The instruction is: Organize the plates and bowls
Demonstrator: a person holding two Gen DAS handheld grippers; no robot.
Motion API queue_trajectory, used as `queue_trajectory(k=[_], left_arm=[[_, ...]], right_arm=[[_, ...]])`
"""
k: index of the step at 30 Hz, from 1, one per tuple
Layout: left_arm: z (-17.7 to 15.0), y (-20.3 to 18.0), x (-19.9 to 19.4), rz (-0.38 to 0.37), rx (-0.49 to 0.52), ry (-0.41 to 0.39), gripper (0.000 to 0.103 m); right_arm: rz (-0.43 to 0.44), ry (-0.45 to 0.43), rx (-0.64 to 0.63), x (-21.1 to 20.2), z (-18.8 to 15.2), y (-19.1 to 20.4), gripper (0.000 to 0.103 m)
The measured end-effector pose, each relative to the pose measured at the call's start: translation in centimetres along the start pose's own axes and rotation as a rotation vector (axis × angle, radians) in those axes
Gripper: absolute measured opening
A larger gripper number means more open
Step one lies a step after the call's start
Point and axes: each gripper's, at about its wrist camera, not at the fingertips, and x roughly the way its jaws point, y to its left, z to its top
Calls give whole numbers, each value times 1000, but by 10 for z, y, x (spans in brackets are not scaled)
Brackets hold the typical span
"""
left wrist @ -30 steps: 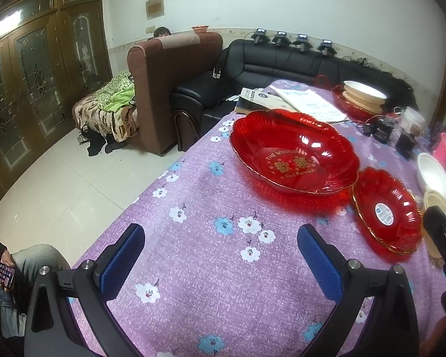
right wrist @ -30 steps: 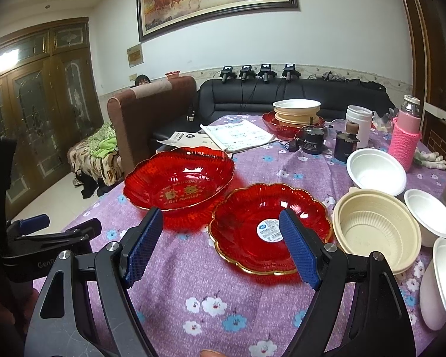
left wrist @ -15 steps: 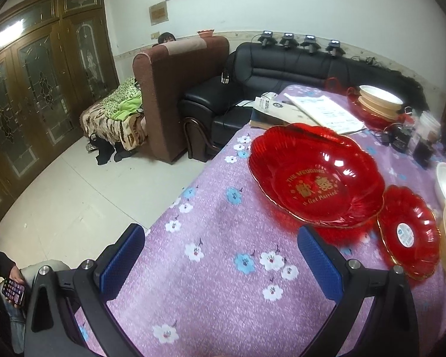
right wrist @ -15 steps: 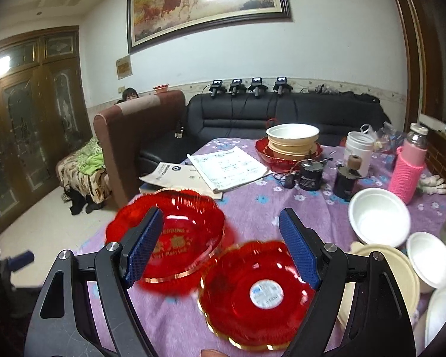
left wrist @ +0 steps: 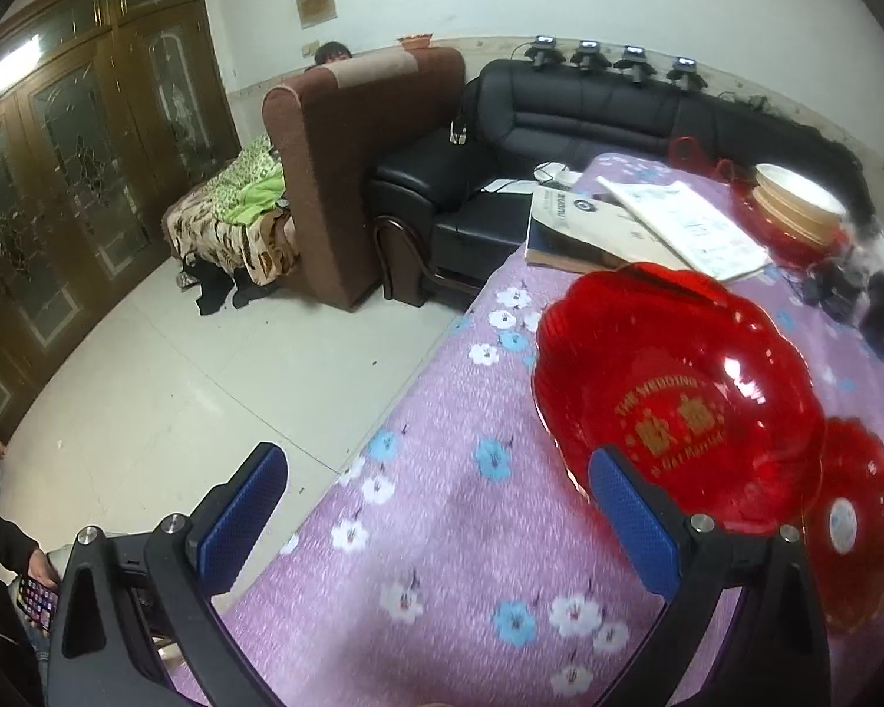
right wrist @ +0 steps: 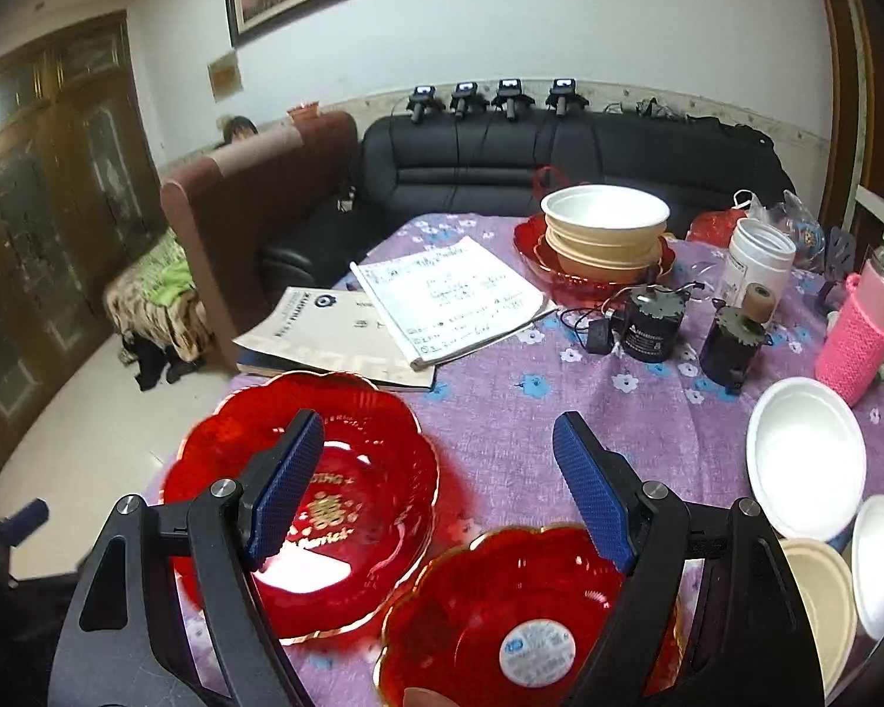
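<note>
- I see the large scalloped red plastic plate with gold lettering (right wrist: 324,506) lying flat on the worktop (right wrist: 501,406), which wears a purple flowered cloth.
- The smaller red gold-rimmed plate with a round sticker (right wrist: 518,613) sits just beside it, to its right.
- My right claw (right wrist: 439,486) hangs released above both plates, gripping nothing.
- My left claw (left wrist: 436,524) is spread wide over bare cloth, left of the large plate.
- White and cream bowls (right wrist: 807,471) cluster at the right edge; a stack of bowls (right wrist: 604,230) stands at the far end.

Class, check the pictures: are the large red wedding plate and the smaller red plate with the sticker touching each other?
Cannot tell. In the right wrist view the large red plate and smaller red plate rims meet closely, but blur hides any contact or gap.
</note>
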Motion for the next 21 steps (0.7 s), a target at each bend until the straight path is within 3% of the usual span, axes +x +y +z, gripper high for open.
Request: queue_trajectory(k=[7,16,21], left_arm=[[16,-4,31,-26,-25,100,102],[22,-17,57,-43,-40,196,102],[21,-23,63,-37,-38,222,102]], right_arm=[[46,107,-35,34,14,16,81],[-84,258,-73,71,13,6,81],[-100,332,-59,85,7,-4,81]])
